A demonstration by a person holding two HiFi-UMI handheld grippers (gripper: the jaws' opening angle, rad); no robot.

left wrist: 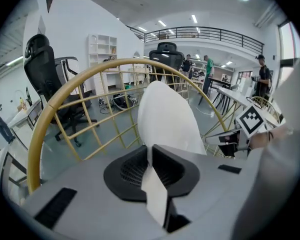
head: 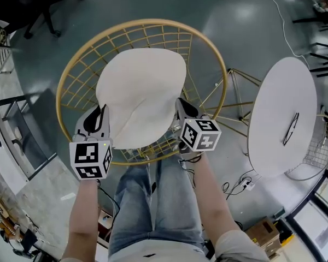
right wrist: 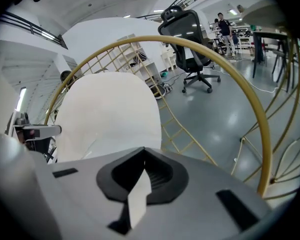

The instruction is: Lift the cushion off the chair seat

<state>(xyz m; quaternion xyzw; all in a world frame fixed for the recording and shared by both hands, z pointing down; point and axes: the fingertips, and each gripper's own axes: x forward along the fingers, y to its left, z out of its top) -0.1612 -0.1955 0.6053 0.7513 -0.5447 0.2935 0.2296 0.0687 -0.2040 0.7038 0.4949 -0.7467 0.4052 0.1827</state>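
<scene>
My left tongs point(left wrist: 150, 156) are nipped shut on a fold of the cushion point(head: 139, 100) at its near left edge. My right tongs point(right wrist: 141, 176) are pinched tight on cloth at its near right edge. The cushion hangs over the chair point(head: 71, 70), with its near edge above the chair's front rim and its far edge tipped toward the chair's back. It looks light, soft and floppy to me. It creases between my grips, and thin cloth could slip from a shallow pinch. I'd hold deep at both near corners, well apart, and raise them evenly.
</scene>
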